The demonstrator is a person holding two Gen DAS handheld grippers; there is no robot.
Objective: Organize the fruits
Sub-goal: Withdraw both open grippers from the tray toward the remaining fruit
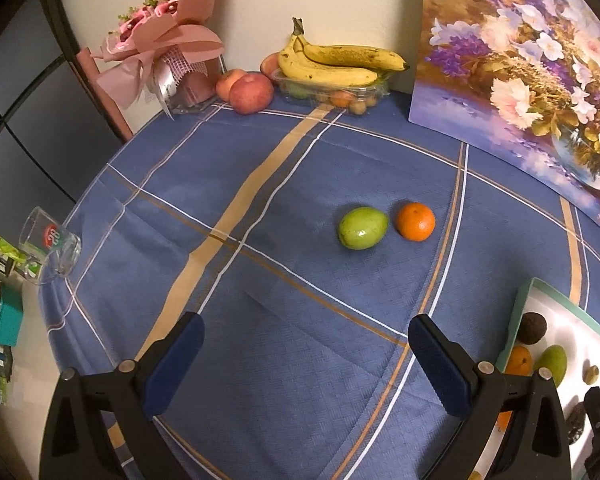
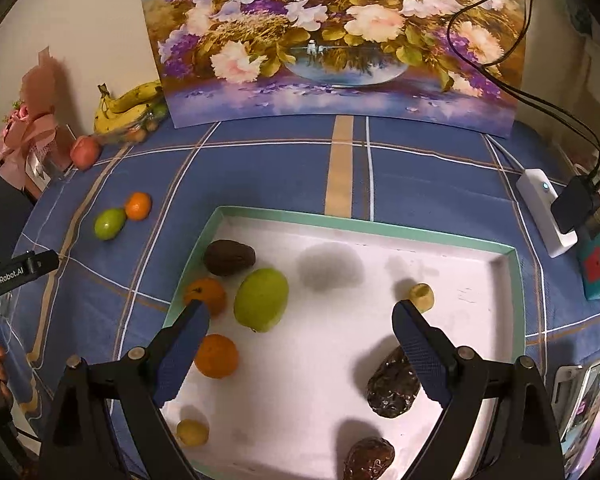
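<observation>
A green fruit (image 1: 363, 227) and an orange (image 1: 415, 221) lie touching on the blue checked cloth, well ahead of my left gripper (image 1: 306, 328), which is open with nothing between its fingers. The right wrist view shows the same green fruit (image 2: 109, 223) and orange (image 2: 138, 206) at far left. My right gripper (image 2: 300, 312) hangs open and empty over the white tray (image 2: 340, 220). In the tray lie a dark avocado (image 2: 228, 258), a green fruit (image 2: 261, 298), two oranges (image 2: 206, 294) (image 2: 216, 356), two small yellow fruits (image 2: 422, 297) (image 2: 192, 432) and two dark dates (image 2: 394, 388).
Bananas (image 1: 340, 60) rest on a clear plastic box of small fruit, with apples (image 1: 252, 92) and a pink bouquet (image 1: 160, 40) beside it at the back. A flower painting (image 2: 332, 40) leans on the wall. A glass (image 1: 52, 240) stands at the left table edge, and a white power strip (image 2: 544, 208) lies at right.
</observation>
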